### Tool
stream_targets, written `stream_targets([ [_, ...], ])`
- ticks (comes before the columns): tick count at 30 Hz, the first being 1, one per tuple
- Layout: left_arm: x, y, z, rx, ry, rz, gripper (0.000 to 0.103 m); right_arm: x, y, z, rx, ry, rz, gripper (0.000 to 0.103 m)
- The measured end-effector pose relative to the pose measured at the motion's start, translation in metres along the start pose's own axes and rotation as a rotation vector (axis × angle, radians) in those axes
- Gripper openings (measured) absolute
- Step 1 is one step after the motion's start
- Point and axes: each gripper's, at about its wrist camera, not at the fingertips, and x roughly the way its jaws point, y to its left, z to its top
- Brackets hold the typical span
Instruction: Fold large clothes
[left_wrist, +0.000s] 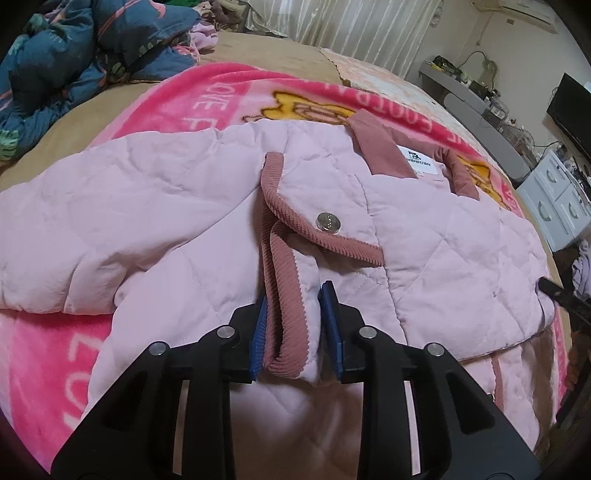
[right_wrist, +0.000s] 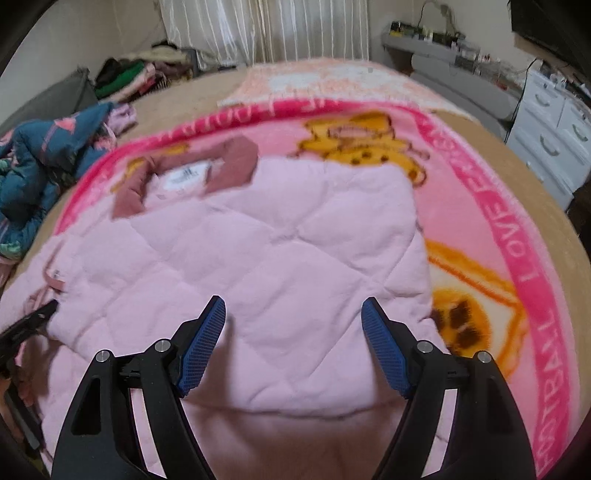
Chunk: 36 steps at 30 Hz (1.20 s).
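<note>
A pale pink quilted jacket (left_wrist: 177, 206) with dusty-rose corduroy trim and collar lies on a pink blanket on the bed. It also shows in the right wrist view (right_wrist: 280, 258). My left gripper (left_wrist: 293, 295) is shut on the jacket's corduroy-trimmed front edge (left_wrist: 284, 302), bunched between the blue pads. A silver snap button (left_wrist: 328, 222) sits just beyond. My right gripper (right_wrist: 293, 306) is open and empty, hovering over the jacket's folded right half. The left gripper's tip shows at the left edge of the right wrist view (right_wrist: 33, 319).
A bright pink cartoon blanket (right_wrist: 517, 240) covers a tan bed (left_wrist: 74, 122). A dark blue patterned quilt (left_wrist: 55, 62) is heaped at the far left. White drawers (right_wrist: 554, 140) and a cluttered grey shelf (left_wrist: 476, 99) stand to the right.
</note>
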Motion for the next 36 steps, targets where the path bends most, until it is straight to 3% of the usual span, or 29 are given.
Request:
stream_targets([
  [8, 0.003, -0.005, 0.000, 0.014, 0.010, 0.014, 0.025, 0.029, -0.006, -0.012, -0.006, 0.034, -0.042, 0.078],
  [15, -0.005, -0.007, 0.002, 0.010, 0.024, 0.036, 0.028, 0.009, 0.001, -0.018, -0.025, 0.006, -0.032, 0.084],
  [18, -0.013, -0.008, 0.002, 0.017, 0.014, 0.072, 0.037, -0.013, 0.010, -0.027, -0.035, -0.036, 0.027, 0.089],
  [20, -0.021, -0.008, 0.000, 0.011, 0.017, 0.063, 0.052, -0.026, 0.009, -0.032, -0.003, -0.055, 0.056, 0.093],
  [24, -0.037, -0.010, -0.003, 0.025, 0.008, 0.067, 0.068, -0.042, 0.010, -0.041, 0.046, -0.066, 0.104, 0.097],
  [26, -0.048, -0.010, -0.005, 0.014, -0.002, 0.070, 0.092, -0.050, 0.012, -0.047, 0.054, -0.069, 0.116, 0.097],
  [36, -0.096, 0.004, -0.010, -0.032, -0.065, 0.111, 0.094, -0.081, 0.046, -0.065, 0.039, -0.103, 0.150, 0.098],
])
